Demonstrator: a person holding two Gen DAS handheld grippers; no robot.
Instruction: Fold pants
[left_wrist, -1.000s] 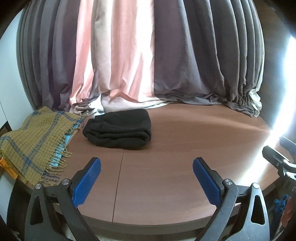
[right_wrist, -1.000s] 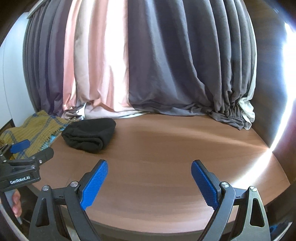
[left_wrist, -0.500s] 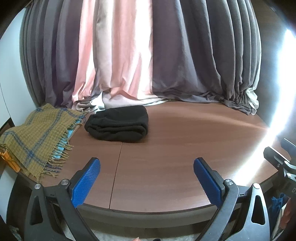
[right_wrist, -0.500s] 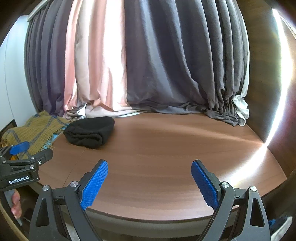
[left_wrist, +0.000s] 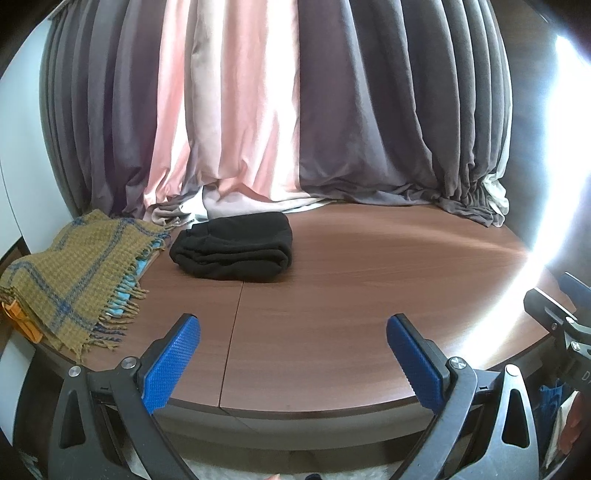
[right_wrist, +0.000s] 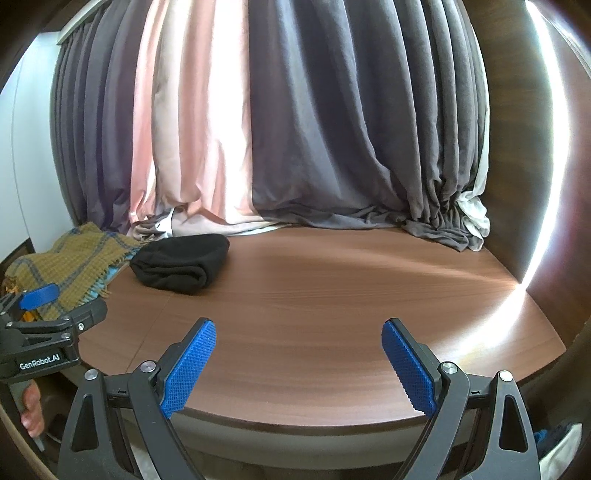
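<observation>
The black pants (left_wrist: 236, 247) lie folded in a compact bundle at the back left of the brown table (left_wrist: 351, 295), close to the curtains. They also show in the right wrist view (right_wrist: 181, 264). My left gripper (left_wrist: 293, 354) is open and empty, held over the table's front edge, well short of the pants. My right gripper (right_wrist: 299, 362) is open and empty over the front edge too, to the right of the left one. The left gripper's body shows at the left of the right wrist view (right_wrist: 40, 343).
A mustard and blue plaid scarf (left_wrist: 70, 273) with fringe lies at the table's left end beside the pants. Grey and pink curtains (left_wrist: 280, 110) hang behind and pool on the table's back edge. A dark wooden wall (right_wrist: 517, 147) stands at the right.
Both grippers have drawn back from the table and risen slightly; the pants look farther away. The pants have not moved. Both jaws stay open.
</observation>
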